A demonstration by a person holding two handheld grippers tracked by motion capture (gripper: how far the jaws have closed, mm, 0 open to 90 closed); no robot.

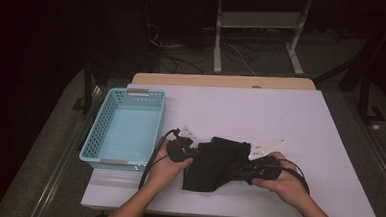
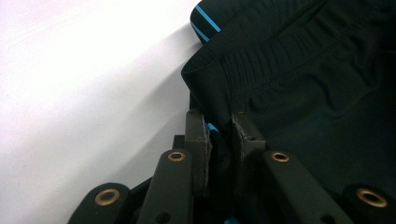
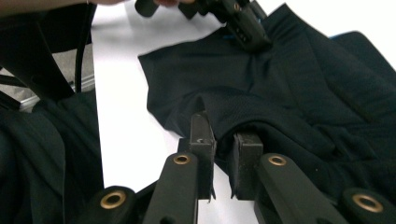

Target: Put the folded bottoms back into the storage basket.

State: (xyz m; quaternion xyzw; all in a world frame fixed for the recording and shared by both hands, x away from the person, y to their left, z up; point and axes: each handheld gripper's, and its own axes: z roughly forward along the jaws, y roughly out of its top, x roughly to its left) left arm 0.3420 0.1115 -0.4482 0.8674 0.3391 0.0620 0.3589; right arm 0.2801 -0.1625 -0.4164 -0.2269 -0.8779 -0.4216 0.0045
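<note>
A black garment (image 1: 213, 162) with thin blue stripes lies bunched on the white table (image 1: 260, 117) near its front edge. My left gripper (image 1: 191, 151) holds its left edge; in the left gripper view the jaws (image 2: 219, 133) are shut on a fold of the black cloth (image 2: 299, 84). At the garment's right side my right gripper (image 1: 245, 169) grips it too; in the right gripper view its jaws (image 3: 223, 140) pinch a raised fold of the cloth (image 3: 261, 88). The left gripper (image 3: 243, 23) shows at the top of that view, on the cloth's far edge.
A light blue perforated basket (image 1: 125, 127) stands at the table's left side, with nothing in it. A white frame with legs (image 1: 257, 32) and loose cables lie on the dark floor beyond the table. Bare table stretches behind and to the right of the garment.
</note>
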